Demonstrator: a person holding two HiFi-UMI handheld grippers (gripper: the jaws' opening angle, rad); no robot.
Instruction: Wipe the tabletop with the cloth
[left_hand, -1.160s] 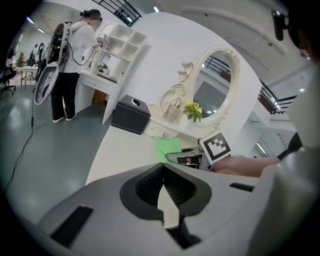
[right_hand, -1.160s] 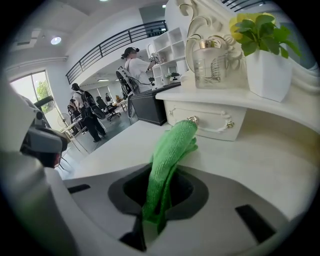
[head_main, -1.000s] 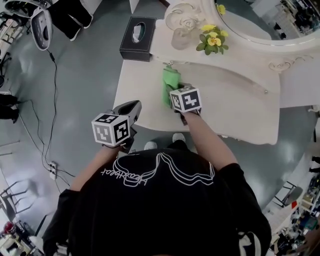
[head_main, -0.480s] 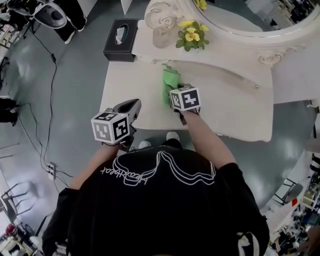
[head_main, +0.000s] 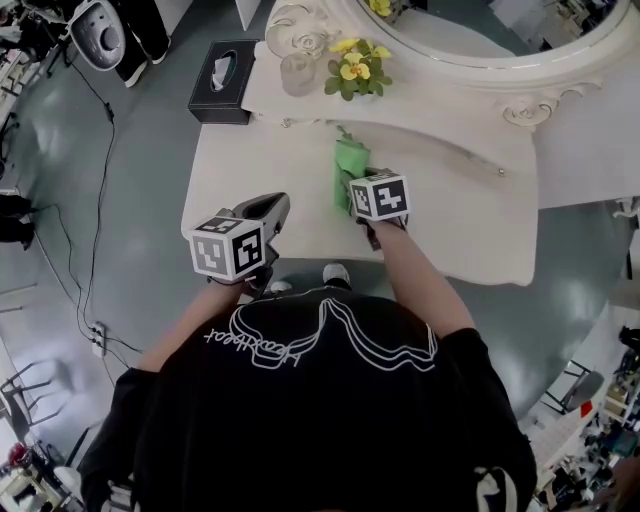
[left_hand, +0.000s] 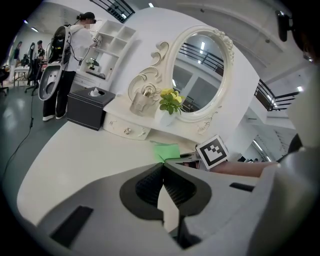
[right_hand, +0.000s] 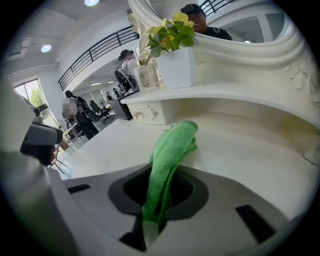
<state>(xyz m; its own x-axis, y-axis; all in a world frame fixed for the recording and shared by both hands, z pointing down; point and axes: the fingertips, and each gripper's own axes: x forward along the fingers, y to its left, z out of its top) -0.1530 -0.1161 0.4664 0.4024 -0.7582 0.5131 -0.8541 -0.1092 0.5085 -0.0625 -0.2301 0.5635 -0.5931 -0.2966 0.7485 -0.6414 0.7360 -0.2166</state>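
Right gripper (right_hand: 159, 202) is clenched on the green cloth (right_hand: 170, 150), whose free end trails forward onto the tabletop (right_hand: 240, 145).
Left gripper (left_hand: 162, 172) has its jaws pressed together with nothing between them and hangs over the tabletop's near edge, left of the cloth and apart from it. The cloth lies about mid-table, just in front of the raised shelf (head_main: 440, 110) that carries yellow flowers (head_main: 352, 70); a black tissue box (head_main: 222, 68) sits at the far left corner.
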